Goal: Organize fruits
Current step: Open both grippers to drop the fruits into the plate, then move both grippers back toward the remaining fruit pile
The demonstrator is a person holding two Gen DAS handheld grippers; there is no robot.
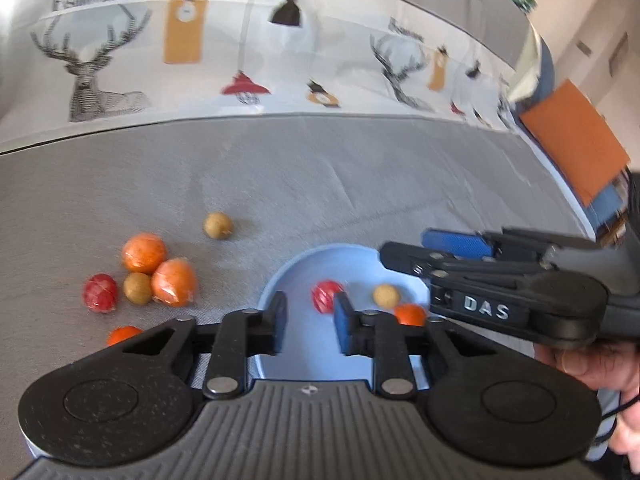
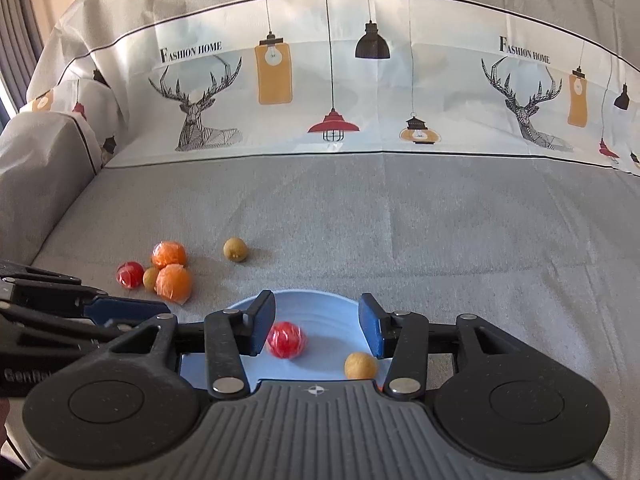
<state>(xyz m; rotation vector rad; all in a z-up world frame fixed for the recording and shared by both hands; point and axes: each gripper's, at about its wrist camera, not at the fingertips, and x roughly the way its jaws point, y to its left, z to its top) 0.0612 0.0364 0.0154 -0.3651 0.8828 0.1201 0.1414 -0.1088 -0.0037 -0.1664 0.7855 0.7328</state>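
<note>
**A:** Left wrist view first. What did it show?

**B:** The left tool (image 1: pixel 308 322) hung over the near rim of the blue bowl (image 1: pixel 288 276), fingers parted with nothing between them. Inside the bowl lay a red fruit (image 1: pixel 325 296), a tan fruit (image 1: pixel 386 295) and a small orange one (image 1: pixel 410 314). The right tool (image 1: pixel 404 246) came in from the right across the bowl's far edge; from this side I could not tell how its fingers stood.

**A:** And outside the bowl?

**B:** A cluster on the grey sofa cover (image 1: pixel 360 176) to the left: two wrapped oranges (image 1: pixel 144 253) (image 1: pixel 175 282) touching, a tan fruit (image 1: pixel 137 288) tucked against them, a red one (image 1: pixel 100 293) just beside. Another tan fruit (image 1: pixel 218 225) sat apart, farther back, and a small orange fruit (image 1: pixel 122 335) peeked out by the tool's arm.

**A:** Right wrist view?

**B:** There the right tool (image 2: pixel 316 326) was spread wide and empty above the bowl (image 2: pixel 332 308), the red fruit (image 2: pixel 286 340) lying loose below it. The same cluster (image 2: pixel 173 282) waited left of the bowl.

**A:** So which step?

**B:** Mid-collection, I'd judge, a drop just done. The next move calls for swinging a tool left to the cluster and closing on one round fruit without nudging its neighbours.
</note>
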